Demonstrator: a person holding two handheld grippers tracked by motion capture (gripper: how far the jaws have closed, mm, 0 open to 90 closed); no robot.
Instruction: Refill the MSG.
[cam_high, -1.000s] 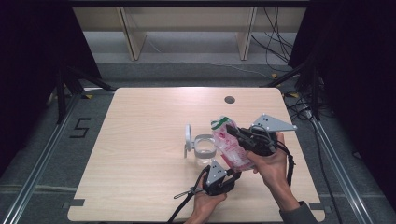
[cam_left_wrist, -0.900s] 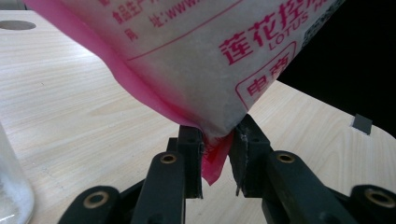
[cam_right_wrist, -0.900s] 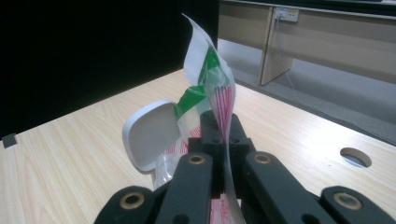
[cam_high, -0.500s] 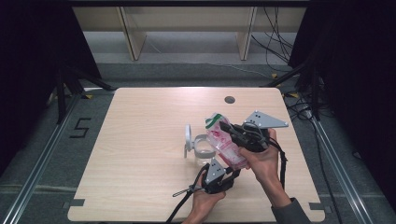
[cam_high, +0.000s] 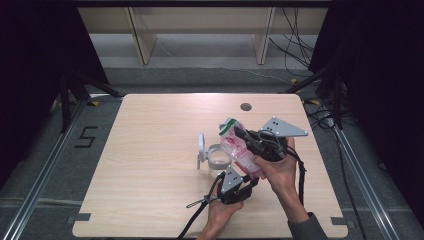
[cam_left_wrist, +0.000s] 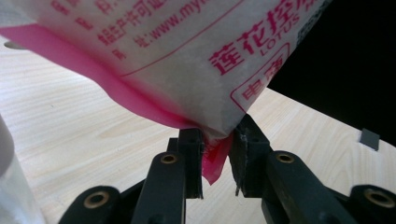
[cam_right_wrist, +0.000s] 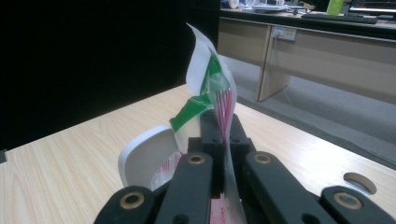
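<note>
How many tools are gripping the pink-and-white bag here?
2. The left tool pinches the bag at its bottom corner; the right tool clamps its upper edge, near the green strip.

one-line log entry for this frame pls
left claw: shut on pink-and-white plastic pouch bottom corner | right claw: shut on pouch green top | clear lidded jar: on table, open, under pouch

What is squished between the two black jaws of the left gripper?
A pink bottom corner of the white-and-pink plastic bag, pinched by the left gripper, in the left gripper view.
</note>
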